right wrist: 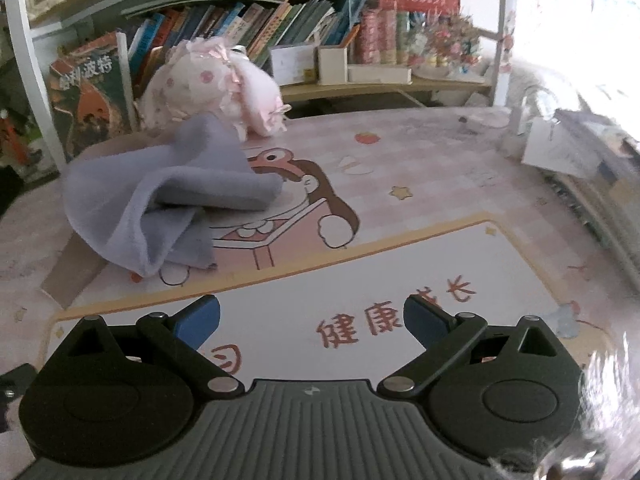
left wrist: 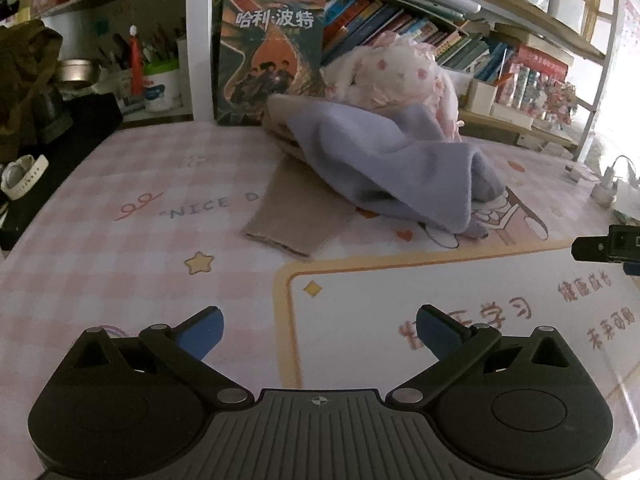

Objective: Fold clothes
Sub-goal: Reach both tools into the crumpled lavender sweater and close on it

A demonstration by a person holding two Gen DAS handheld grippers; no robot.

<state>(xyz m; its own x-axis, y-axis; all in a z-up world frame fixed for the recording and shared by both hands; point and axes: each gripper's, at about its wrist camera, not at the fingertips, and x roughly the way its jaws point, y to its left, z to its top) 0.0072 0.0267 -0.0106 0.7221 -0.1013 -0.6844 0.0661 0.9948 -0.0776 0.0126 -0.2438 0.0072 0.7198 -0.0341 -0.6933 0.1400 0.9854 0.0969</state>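
A crumpled lavender garment (left wrist: 396,164) lies heaped on the pink desk mat, partly on top of a beige garment (left wrist: 296,208) whose flat end reaches toward me. Both show in the right wrist view too, the lavender one (right wrist: 160,196) at left and a beige corner (right wrist: 72,272) below it. My left gripper (left wrist: 320,332) is open and empty, well short of the clothes. My right gripper (right wrist: 312,320) is open and empty over the white panel of the mat (right wrist: 360,280). Part of the right gripper (left wrist: 608,244) shows at the right edge of the left wrist view.
A pink plush toy (left wrist: 400,72) sits behind the clothes against a bookshelf (left wrist: 440,36). A large book (left wrist: 272,56) stands upright at the back. A white watch (left wrist: 24,176) and dark items lie at left. Cables and a charger (left wrist: 608,180) lie at right.
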